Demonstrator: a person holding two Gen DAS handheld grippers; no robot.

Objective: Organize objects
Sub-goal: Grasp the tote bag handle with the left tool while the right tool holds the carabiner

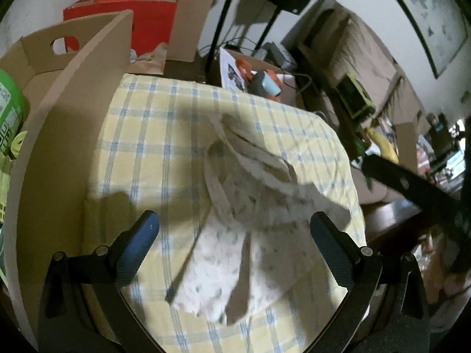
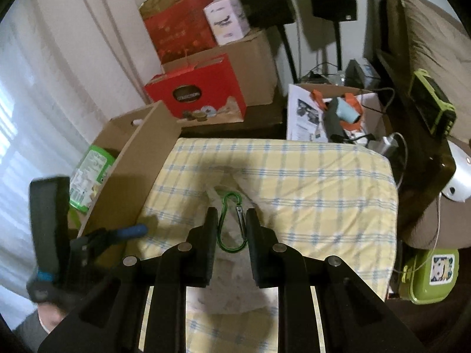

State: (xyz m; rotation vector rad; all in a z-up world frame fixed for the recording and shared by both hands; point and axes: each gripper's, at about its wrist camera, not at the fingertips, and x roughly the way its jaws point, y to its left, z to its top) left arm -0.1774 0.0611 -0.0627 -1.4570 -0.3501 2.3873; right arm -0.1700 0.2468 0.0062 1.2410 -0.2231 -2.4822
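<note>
A white speckled fabric bag [image 1: 235,235] lies on the yellow checked cloth [image 1: 164,123], its mouth gaping toward the far side. My left gripper [image 1: 234,223] is open above it, fingers either side of the bag. My right gripper [image 2: 231,220] is shut on a green carabiner [image 2: 231,235], held over the bag's mouth [image 2: 223,194]. The left gripper's blue-padded finger [image 2: 129,231] shows at the left in the right wrist view. The right tool's black body [image 1: 412,185] crosses the right of the left wrist view.
An open cardboard box [image 2: 141,158] with a green packet [image 2: 88,173] stands left of the cloth. Red boxes [image 2: 197,94] and cardboard cartons sit behind. A box with papers and orange items [image 2: 338,111] is at the back right. A green lunchbox [image 2: 429,276] lies at the right.
</note>
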